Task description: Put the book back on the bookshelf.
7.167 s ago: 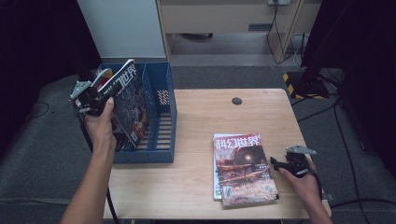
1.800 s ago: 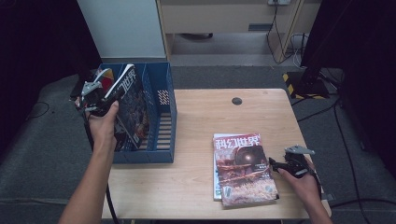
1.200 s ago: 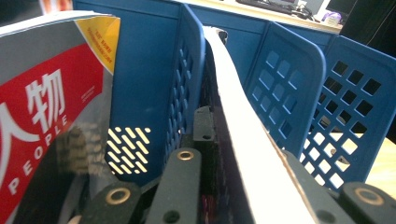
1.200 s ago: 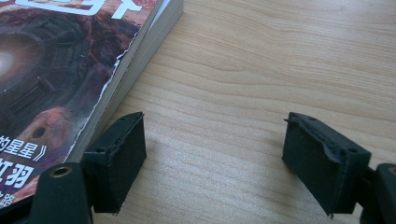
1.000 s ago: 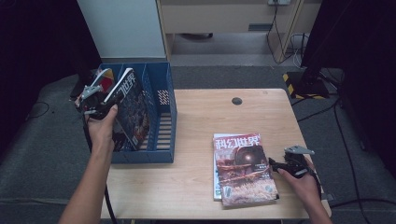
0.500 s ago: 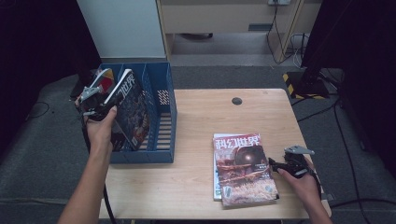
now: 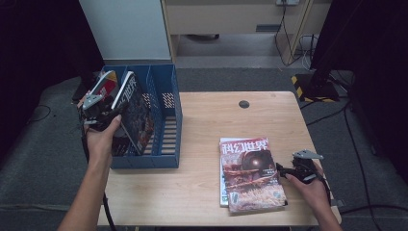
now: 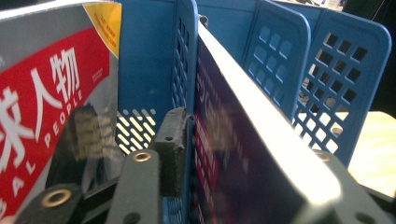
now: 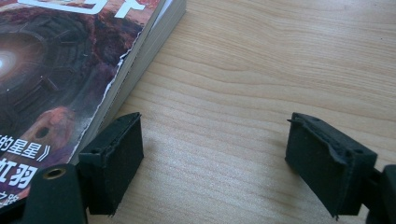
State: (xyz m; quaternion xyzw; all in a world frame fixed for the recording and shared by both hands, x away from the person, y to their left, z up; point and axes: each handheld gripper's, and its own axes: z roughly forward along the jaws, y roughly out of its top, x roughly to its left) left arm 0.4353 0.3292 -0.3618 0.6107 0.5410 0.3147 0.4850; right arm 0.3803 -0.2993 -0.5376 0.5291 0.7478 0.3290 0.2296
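The dark-covered magazine is seen in the high view standing tilted in a slot of the blue plastic file rack, which sits at the desk's left edge. A red-and-white magazine is lodged in the slot just left of it. The left gripper is held at the dark magazine's upper edge. Near the desk's front right corner, a stack of magazines with a reddish-brown cover lies flat on the light wooden desk, and the right gripper is held just beside its right edge.

In the left gripper view, the dark-covered magazine is found between the two black jaws, which have just been opening; one pad stands slightly off the cover, so the grasp is released. The red-and-white magazine and the rack's perforated dividers are seen around it.

In the right gripper view, the jaws are spread wide over bare desk with nothing grasped; the stack's corner lies just beside one pad.
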